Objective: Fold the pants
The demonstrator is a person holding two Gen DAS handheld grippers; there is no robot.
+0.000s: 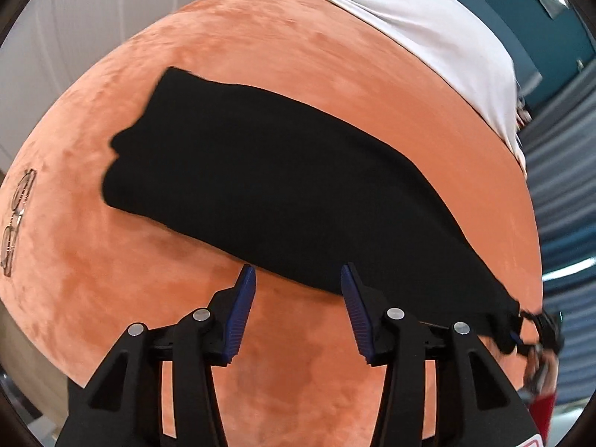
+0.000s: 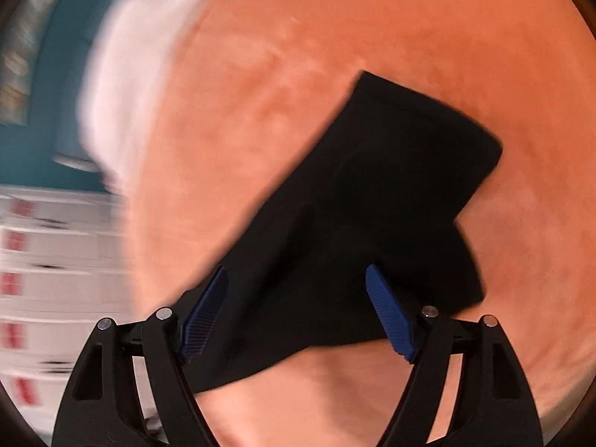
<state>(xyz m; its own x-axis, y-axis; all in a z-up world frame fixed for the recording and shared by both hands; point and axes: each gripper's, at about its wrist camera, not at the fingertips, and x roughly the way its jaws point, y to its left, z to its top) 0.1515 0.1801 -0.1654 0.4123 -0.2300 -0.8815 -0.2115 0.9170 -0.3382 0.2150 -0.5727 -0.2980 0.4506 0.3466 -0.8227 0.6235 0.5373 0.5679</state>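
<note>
While spread wide and pinching nothing, bring both grippers onto matching corners of one end of the pants [image 1: 279, 171] before closing.

Shown: black pants lying as a long, narrow band on the orange cover [image 1: 335, 74], running from middle left to lower right of the left wrist view. Probably already folded leg on leg. Too dark to tell waist from hems.

Left gripper [image 1: 298, 279], lower centre: pads apart, the one on the right of the frame at the near edge of the band, the other over bare cover.

Right gripper [image 2: 296, 279], lower centre of the right wrist view: likewise apart, straddling one end of the band. View blurred, so contact with the cloth not certain.

Likely step: take one end and carry it over to the other, halving the length. For a clean result:
- Slide the lower pad under every layer, not the top one alone.
- Close only when both grips sit level across the width.
- Lift just clear of the plush cover, which may drag the cloth.
- Lay edge on edge, then release.

Keep the swing away from the glasses [image 1: 15, 219] at the left edge and the white cloth [image 1: 428, 37] at upper right.
</note>
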